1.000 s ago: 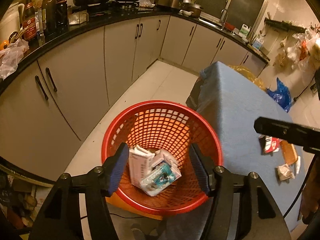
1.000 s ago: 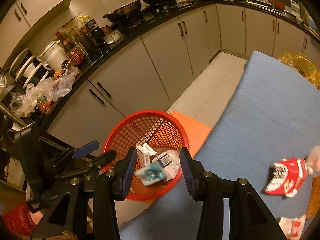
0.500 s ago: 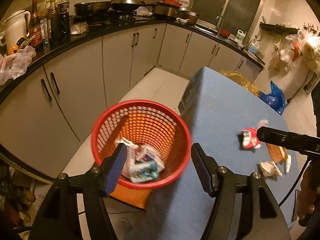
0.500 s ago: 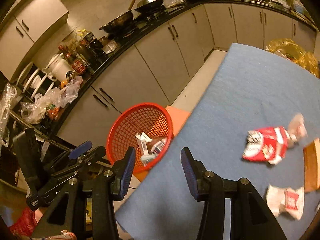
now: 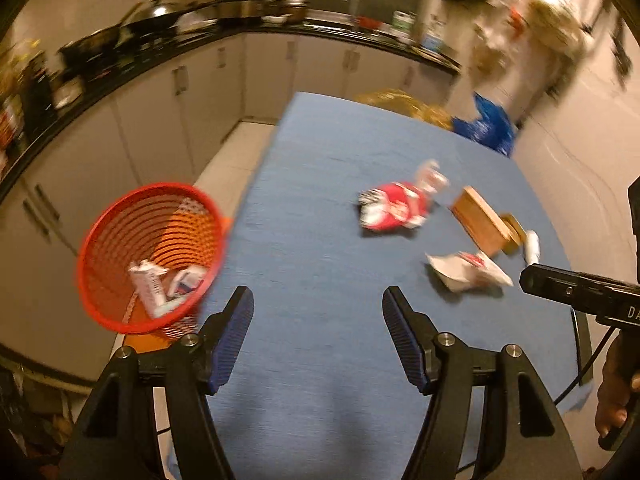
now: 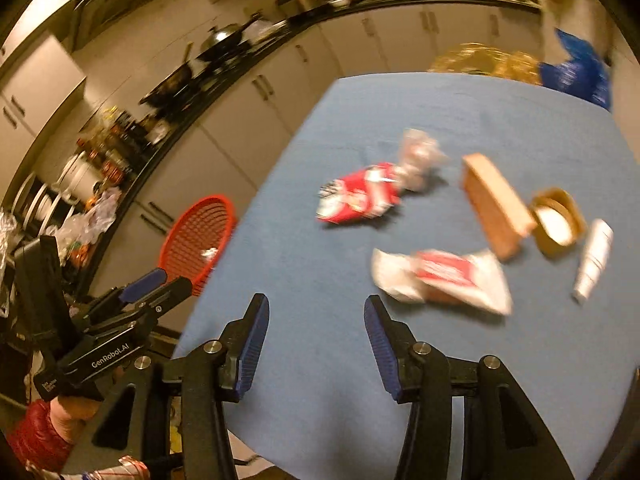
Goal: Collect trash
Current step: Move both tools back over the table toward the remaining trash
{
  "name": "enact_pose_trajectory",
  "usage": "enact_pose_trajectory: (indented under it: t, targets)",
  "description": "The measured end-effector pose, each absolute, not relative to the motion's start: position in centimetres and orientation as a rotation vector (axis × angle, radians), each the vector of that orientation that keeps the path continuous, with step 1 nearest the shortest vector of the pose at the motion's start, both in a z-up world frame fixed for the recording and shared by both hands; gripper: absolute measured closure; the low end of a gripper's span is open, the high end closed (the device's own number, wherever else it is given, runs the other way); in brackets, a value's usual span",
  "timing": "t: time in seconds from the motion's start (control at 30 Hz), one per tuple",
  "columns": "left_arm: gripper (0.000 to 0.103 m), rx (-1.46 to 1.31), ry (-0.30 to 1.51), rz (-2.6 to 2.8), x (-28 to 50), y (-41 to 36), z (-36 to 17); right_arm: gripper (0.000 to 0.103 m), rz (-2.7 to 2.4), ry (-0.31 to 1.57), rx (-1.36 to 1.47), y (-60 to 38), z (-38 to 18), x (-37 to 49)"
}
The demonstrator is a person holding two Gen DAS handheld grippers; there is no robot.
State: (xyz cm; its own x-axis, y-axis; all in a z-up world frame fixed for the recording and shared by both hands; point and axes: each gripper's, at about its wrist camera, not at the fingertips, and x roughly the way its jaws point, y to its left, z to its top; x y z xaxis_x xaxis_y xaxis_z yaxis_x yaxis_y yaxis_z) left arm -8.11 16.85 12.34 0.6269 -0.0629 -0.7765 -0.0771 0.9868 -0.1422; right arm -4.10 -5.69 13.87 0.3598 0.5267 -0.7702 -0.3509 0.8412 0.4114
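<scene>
On the blue-clothed table (image 5: 320, 168) lie a crumpled red wrapper (image 5: 394, 208) (image 6: 360, 196) and a white-and-red wrapper (image 5: 468, 274) (image 6: 440, 276). Off the table's left edge stands a red mesh basket (image 5: 148, 256) (image 6: 198, 236) holding several cartons and packets. My left gripper (image 5: 318, 300) hangs open over the table's near part, with nothing between its fingers. My right gripper (image 6: 315, 306) is also over the cloth, just short of the white-and-red wrapper; its jaws are opening and hold nothing. Both views are motion-blurred.
A wooden block (image 6: 496, 204), a round wooden lid (image 6: 556, 220) and a white tube (image 6: 594, 260) lie at the table's right. Grey cabinets under a black counter (image 5: 132, 68) with pans and bottles curve round the left. A blue bag (image 5: 488, 128) sits beyond the table.
Both grippers have swung right, from above the red basket to over the blue table. The basket now sits at the left of each view and the wrappers have come closer.
</scene>
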Motion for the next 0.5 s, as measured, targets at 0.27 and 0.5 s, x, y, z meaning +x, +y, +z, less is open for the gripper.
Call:
enact_pose_trajectory:
  t: [0.27,0.5]
  targets:
    - [0.037,-0.039,0.916,-0.114,-7.3,10.1,12.6,0.049,0.447,1.053,0.287,-12.6,13.2,-6.2]
    - [0.037,0.028,0.908,-0.177,-6.3,6.9,13.4,0.049,0.399,1.024,0.332,-15.9,13.7,-7.0]
